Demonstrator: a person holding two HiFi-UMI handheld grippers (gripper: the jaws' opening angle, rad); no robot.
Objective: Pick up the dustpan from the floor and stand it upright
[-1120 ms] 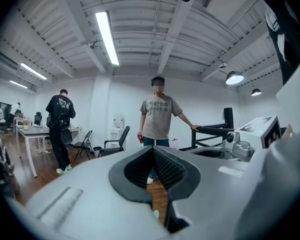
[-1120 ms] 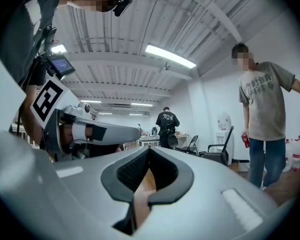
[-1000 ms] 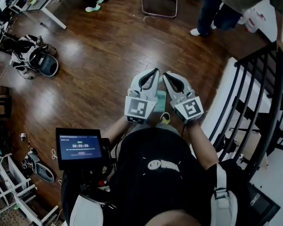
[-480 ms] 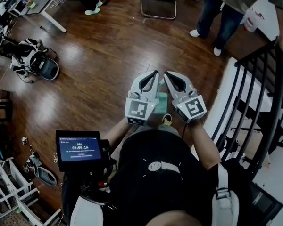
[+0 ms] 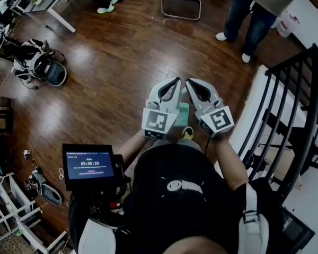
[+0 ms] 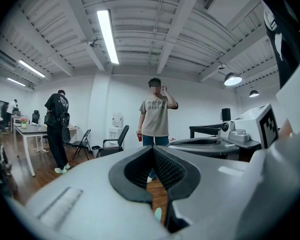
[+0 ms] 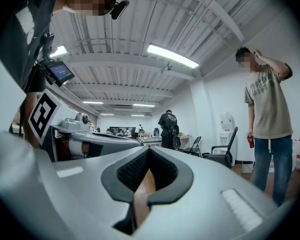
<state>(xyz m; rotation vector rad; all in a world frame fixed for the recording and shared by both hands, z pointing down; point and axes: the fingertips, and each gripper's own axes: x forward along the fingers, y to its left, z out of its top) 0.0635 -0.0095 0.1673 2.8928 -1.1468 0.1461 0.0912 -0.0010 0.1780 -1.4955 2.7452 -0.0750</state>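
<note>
Head view: the left gripper and right gripper are held side by side, each with jaws closed on nothing. What is judged the pale green dustpan lies on the floor beneath them, partly hidden. One gripper's jaws should be opened before being lowered onto it. Two grippers and one dustpan are counted.

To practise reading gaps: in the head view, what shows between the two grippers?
A pale green object, perhaps the dustpan, shows between the left gripper and right gripper, in the head view.
</note>
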